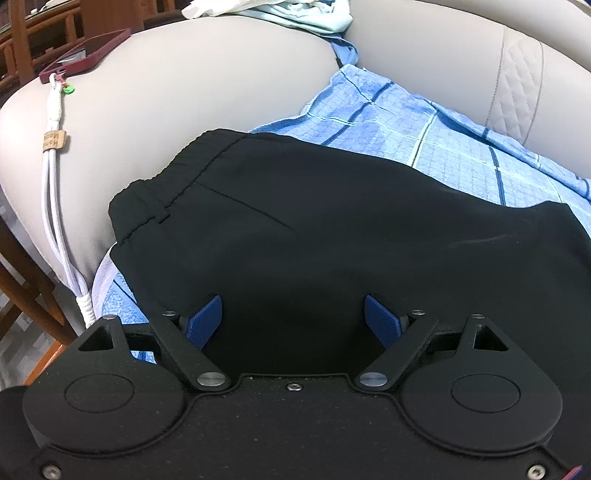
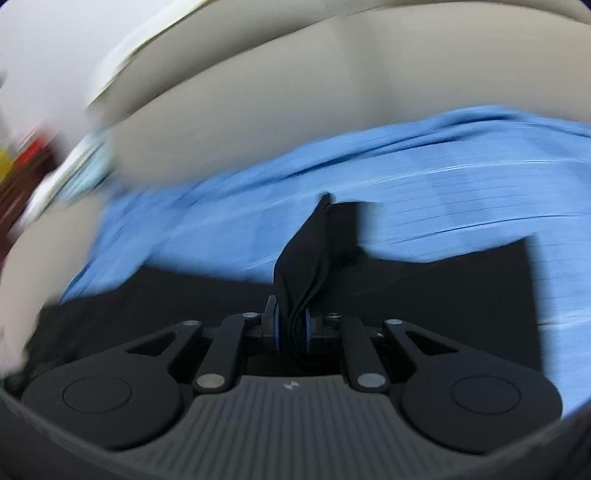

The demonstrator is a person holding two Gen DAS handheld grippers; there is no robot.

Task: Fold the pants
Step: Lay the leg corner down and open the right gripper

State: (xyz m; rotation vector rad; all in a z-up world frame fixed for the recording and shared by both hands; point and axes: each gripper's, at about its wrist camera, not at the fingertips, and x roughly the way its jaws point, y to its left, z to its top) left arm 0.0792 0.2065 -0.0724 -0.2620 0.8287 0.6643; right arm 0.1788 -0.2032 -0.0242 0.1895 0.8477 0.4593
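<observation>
The black pants (image 1: 314,221) lie on a blue checked cloth (image 1: 424,140) over a beige sofa, with the elastic waistband (image 1: 166,195) toward the far left. My left gripper (image 1: 293,321) is open, its blue pads (image 1: 205,321) spread just above the near part of the pants, holding nothing. In the blurred right wrist view, my right gripper (image 2: 291,325) is shut on a bunched fold of the black pants (image 2: 306,251), which stands up out of the jaws above the blue cloth (image 2: 443,184). More black fabric (image 2: 461,288) lies below.
A red phone case (image 1: 86,53) with a white cord (image 1: 55,177) lies on the sofa arm at the left. Pale clothing (image 1: 280,11) is piled at the back. The beige sofa back (image 1: 524,74) rises on the right. Wooden chairs (image 1: 22,40) stand beyond the sofa.
</observation>
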